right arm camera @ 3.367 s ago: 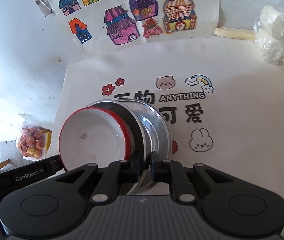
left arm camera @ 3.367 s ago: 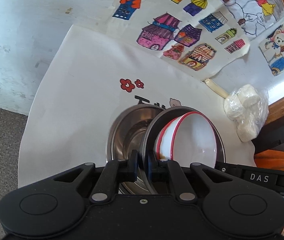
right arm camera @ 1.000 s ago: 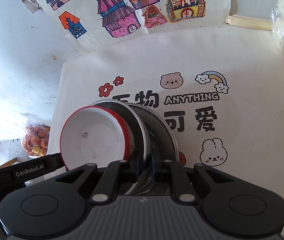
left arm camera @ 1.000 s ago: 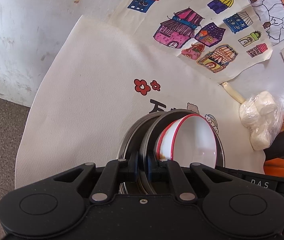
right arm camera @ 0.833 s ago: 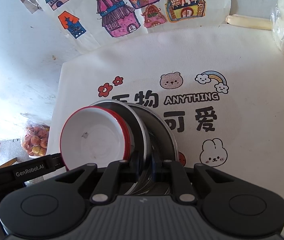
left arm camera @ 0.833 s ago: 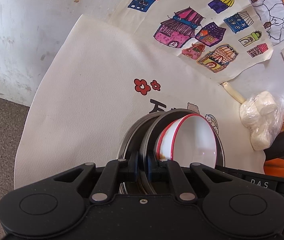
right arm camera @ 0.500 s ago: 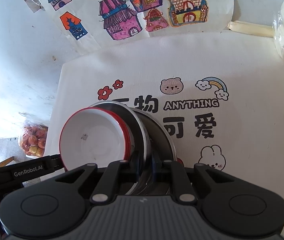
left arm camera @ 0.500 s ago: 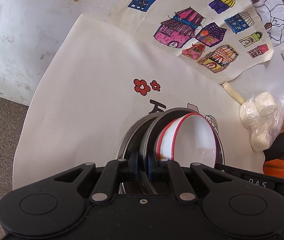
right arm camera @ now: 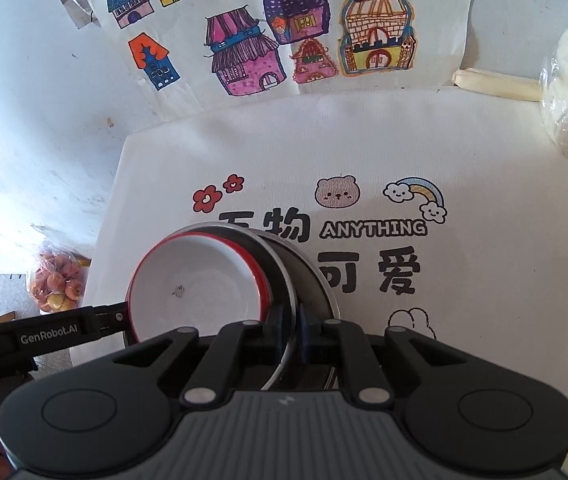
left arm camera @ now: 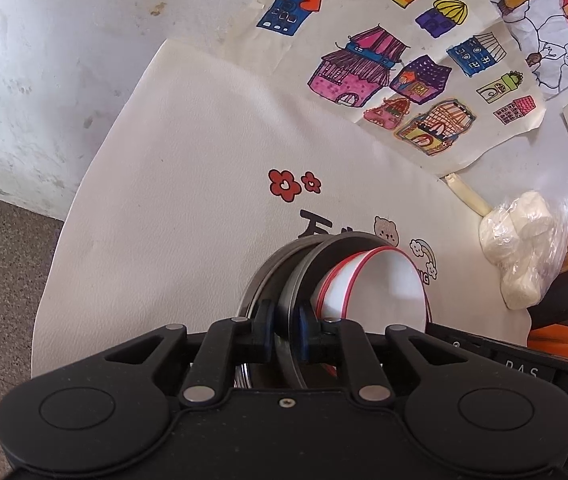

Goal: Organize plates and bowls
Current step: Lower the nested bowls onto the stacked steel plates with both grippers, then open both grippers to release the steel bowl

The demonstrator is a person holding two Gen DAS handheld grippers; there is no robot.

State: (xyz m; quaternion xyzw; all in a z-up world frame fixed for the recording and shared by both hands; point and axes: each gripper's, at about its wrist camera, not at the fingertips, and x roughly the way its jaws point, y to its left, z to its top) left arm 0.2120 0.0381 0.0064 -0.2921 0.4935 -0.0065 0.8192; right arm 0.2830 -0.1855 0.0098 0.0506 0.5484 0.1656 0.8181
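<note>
Loosening my left tongs [left arm camera: 283, 330] on the steel plate [left arm camera: 308, 276] while my right tongs [right arm camera: 290, 330] grip its rim risks tipping the red-rimmed bowl [right arm camera: 196, 284] off it.

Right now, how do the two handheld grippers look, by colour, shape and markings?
The left gripper has a smooth black body with two round discs, silver pivot pins and dark blue pads. The right gripper has the same linkage, but its rear cover is ribbed grey. White lettering reads "GenRobot.AI" on the left gripper's side and "DAS" on the right's. No sleeves or cables show.

Bright daylight, sharp focus — soft shadows, strong fisheye bending and dark corners.
</note>
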